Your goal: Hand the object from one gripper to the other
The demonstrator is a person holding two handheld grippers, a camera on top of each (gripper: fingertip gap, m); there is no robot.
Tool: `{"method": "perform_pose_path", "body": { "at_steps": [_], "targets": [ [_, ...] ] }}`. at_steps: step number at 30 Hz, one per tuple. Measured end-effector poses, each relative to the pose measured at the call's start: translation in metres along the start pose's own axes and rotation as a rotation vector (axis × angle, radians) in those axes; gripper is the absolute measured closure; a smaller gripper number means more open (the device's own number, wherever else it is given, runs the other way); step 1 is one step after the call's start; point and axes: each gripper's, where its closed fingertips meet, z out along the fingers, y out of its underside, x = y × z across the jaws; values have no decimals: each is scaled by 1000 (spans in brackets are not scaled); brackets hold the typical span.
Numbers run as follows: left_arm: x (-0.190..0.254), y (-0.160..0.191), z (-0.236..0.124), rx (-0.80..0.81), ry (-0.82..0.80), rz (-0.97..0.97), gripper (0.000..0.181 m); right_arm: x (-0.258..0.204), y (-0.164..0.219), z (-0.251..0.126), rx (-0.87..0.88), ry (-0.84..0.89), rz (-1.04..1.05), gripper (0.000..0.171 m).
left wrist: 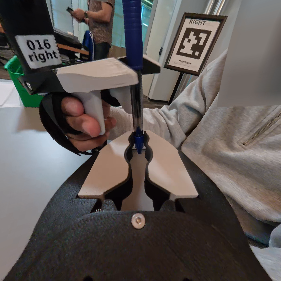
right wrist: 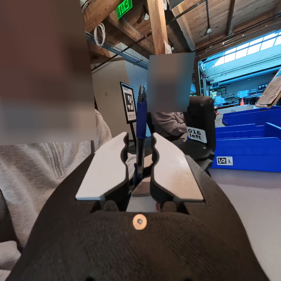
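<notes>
A blue pen (left wrist: pixel 133 38) with a clear barrel stands upright. My left gripper (left wrist: pixel 138 134) is shut on its lower blue end, with the tips pinching it. My right gripper (right wrist: pixel 139 135) is open, and the pen (right wrist: pixel 141 121) stands in the gap between its fingers without clearly touching them. In the left wrist view the right gripper (left wrist: pixel 140 71) comes in from the upper left and straddles the pen's middle. In the right wrist view the left gripper's black body (right wrist: pixel 199 146) sits to the right, behind the pen.
A person in a grey zip hoodie (left wrist: pixel 228 136) holds both grippers over a pale table (left wrist: pixel 30 159). A framed marker sign (left wrist: pixel 195 43) stands behind. A green bin (left wrist: pixel 16 85) is at the left and blue bins (right wrist: pixel 250 136) at the right. Another person stands far back. Tip to tip, the grippers are about 7 centimetres apart.
</notes>
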Motion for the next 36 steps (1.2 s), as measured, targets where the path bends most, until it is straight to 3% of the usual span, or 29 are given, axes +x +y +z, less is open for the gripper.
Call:
{"method": "perform_pose_path", "body": {
  "at_steps": [2, 8, 14, 17, 20, 23, 28, 36],
  "targets": [
    [1, 1, 4, -8, 9, 3, 170, -3, 5, 2, -34, -16, -10, 158],
    [-10, -4, 0, 25, -67, 26, 171, 1, 1, 1, -28, 32, -63, 160],
    [-35, -8, -7, 57, -225, 15, 122, 19, -18, -16, 44, 197, -124, 160],
    [-59, -11, -18, 80, -399, 59, 117, 47, -28, -39, 74, 430, -154, 160],
    [-78, -18, -38, 112, -566, 106, 120, 78, -31, -70, 33, 739, -238, 160],
    [-92, -20, -54, 104, -708, 154, 125, 89, -33, -85, -4, 903, -314, 160],
    [-105, -14, -61, 27, -845, 222, 132, 92, -33, -73, 13, 906, -324, 160],
    [-103, -16, -57, 59, -800, 190, 149, 90, -28, -52, 9, 844, -320, 160]
  ]
}}
